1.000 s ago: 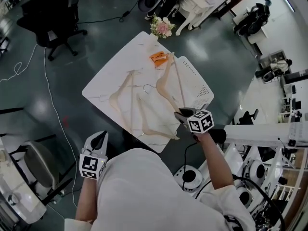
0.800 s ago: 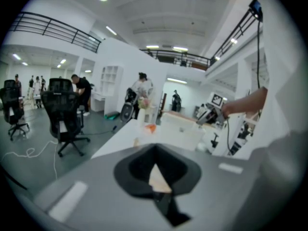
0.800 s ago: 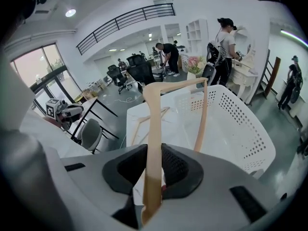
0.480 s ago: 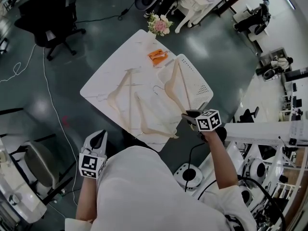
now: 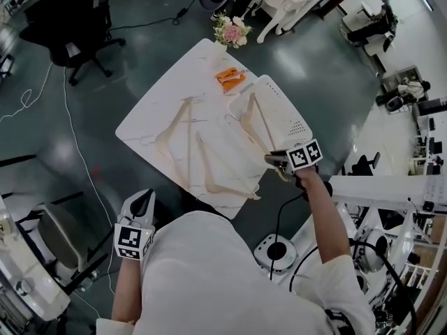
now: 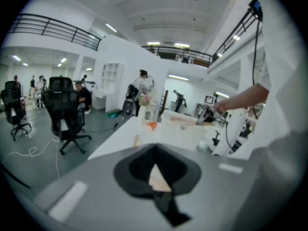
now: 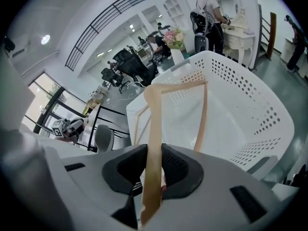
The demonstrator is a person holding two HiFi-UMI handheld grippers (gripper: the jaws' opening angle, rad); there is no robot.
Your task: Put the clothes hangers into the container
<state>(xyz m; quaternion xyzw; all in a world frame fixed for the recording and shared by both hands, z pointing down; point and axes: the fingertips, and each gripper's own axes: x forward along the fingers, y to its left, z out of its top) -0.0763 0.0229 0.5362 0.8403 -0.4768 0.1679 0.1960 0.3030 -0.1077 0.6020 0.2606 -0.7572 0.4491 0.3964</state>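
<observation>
My right gripper (image 5: 279, 160) (image 7: 153, 170) is shut on one arm of a pale wooden hanger (image 5: 255, 125) (image 7: 154, 129). The hanger hangs tilted over the white perforated basket (image 5: 290, 117) (image 7: 240, 105), which stands on the right corner of the white table (image 5: 157, 103). Two more wooden hangers (image 5: 174, 128) (image 5: 209, 169) lie flat on the table's left and front. My left gripper (image 5: 143, 202) (image 6: 156, 174) stays low beside the person's body, off the table's front corner. Its jaws are shut with nothing in them.
An orange object (image 5: 229, 79) lies on the table behind the basket, and a vase of flowers (image 5: 230, 30) (image 7: 174, 37) stands at the far corner. A black office chair (image 5: 70, 33) and cables sit on the floor to the left. White equipment crowds the right side.
My right gripper has carried the hanger to the right and lower, from above the table's middle to over the basket. The left gripper has stayed put.
</observation>
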